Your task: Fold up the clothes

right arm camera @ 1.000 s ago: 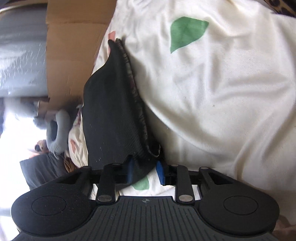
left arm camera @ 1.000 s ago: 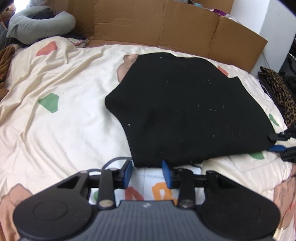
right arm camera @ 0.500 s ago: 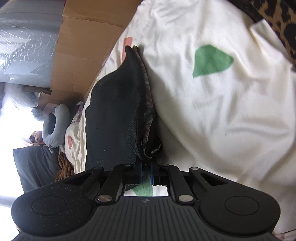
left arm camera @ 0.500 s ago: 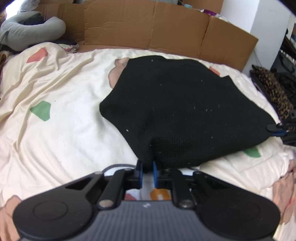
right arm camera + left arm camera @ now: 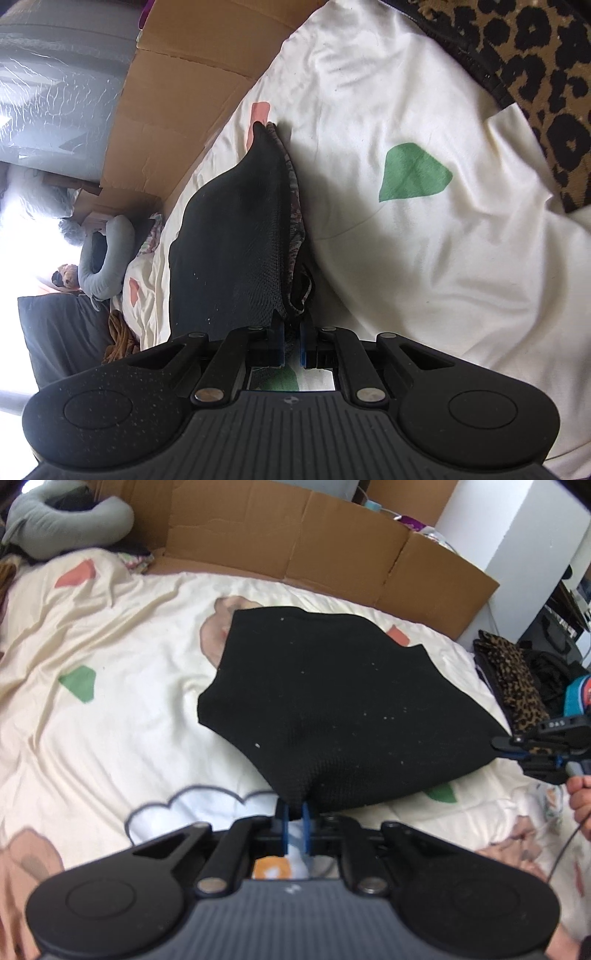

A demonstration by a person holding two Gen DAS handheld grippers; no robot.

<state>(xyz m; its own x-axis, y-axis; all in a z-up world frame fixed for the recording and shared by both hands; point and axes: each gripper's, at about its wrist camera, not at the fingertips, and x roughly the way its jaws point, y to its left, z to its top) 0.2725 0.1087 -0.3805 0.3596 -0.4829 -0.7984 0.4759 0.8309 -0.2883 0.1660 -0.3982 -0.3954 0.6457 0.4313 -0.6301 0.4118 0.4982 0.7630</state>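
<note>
Daylit, fairly bright. Right wrist view: window area (image 5: 22, 236) left of the fingers blown out to white. Black garment (image 5: 343, 716) beyond the fingers, weave detail mostly lost in shade. Soft shadows in bedsheet (image 5: 110, 738) creases. Strong fisheye bending at edges; slight overall softness.

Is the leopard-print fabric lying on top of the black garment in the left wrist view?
No; the leopard-print fabric lies beside the black garment.
</note>
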